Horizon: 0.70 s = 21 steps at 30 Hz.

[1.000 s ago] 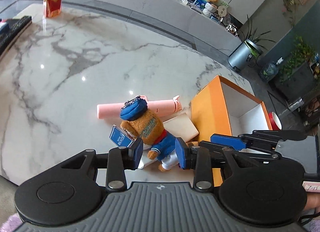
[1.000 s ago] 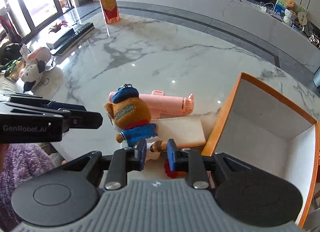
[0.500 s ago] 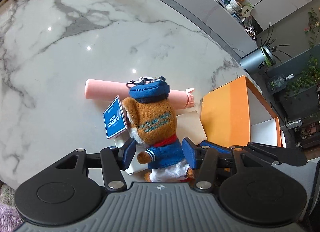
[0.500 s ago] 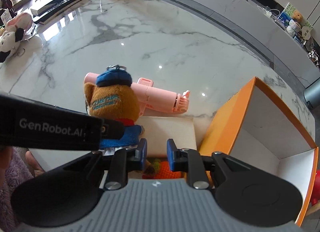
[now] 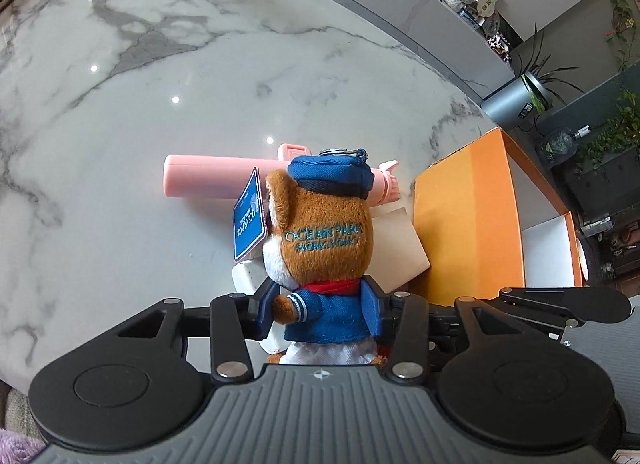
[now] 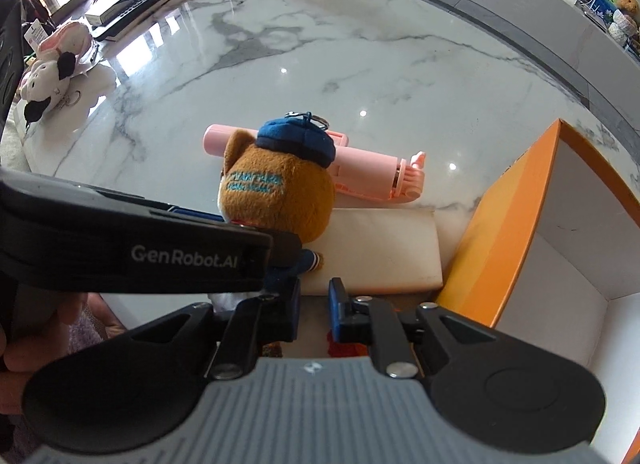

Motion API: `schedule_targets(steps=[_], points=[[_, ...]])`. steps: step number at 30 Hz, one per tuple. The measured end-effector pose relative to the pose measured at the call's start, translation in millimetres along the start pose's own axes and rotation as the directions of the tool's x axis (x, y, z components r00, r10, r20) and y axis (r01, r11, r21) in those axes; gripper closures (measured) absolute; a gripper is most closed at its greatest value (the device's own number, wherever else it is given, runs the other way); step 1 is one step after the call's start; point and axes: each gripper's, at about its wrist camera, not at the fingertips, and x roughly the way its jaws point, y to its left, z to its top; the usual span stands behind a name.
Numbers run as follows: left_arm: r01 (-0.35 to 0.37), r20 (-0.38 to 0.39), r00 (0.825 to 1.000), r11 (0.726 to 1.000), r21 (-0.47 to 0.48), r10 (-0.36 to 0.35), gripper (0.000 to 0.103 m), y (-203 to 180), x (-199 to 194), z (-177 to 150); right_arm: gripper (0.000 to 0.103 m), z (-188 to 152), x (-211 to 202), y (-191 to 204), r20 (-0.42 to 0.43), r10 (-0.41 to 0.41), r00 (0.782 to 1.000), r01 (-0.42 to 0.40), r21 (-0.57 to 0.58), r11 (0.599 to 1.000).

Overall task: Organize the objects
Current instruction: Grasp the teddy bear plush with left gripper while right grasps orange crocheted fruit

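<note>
Left hand-held gripper (image 5: 318, 310) has just closed on the brown plush bear in blue sailor suit (image 5: 324, 248), low centre frame; next, likely the orange cardboard box (image 5: 476, 219). Right hand-held gripper (image 6: 314, 310) waits, narrow, empty.

One plush bear (image 5: 320, 240); one pink tube (image 5: 216, 175); one orange box (image 5: 468, 215)

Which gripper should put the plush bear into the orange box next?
Left. The left gripper already clamps the plush bear at its blue jacket, beside the orange box. The right gripper holds nothing.
</note>
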Motion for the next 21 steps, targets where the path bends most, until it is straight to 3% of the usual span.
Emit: schedule_targets(steps=[7, 13, 21], points=[[-0.043, 0.069, 0.997, 0.995, 0.091, 0.037, 0.059, -4, -26, -4, 0.082, 0, 4, 6, -0.096, -0.058, 0.994, 0.044, -0.142, 0.989], [-0.069, 0.124, 0.991, 0.99, 0.124, 0.054, 0.059, -1, -45, -4, 0.061, 2, 27, 28, -0.172, -0.207, 0.963, 0.14, -0.335, 0.932], [-0.093, 0.136, 0.987, 0.991, 0.096, 0.079, 0.059, 16, -55, -2, 0.048, 4, 54, 34, -0.203, -0.305, 0.93, 0.203, -0.41, 0.889]])
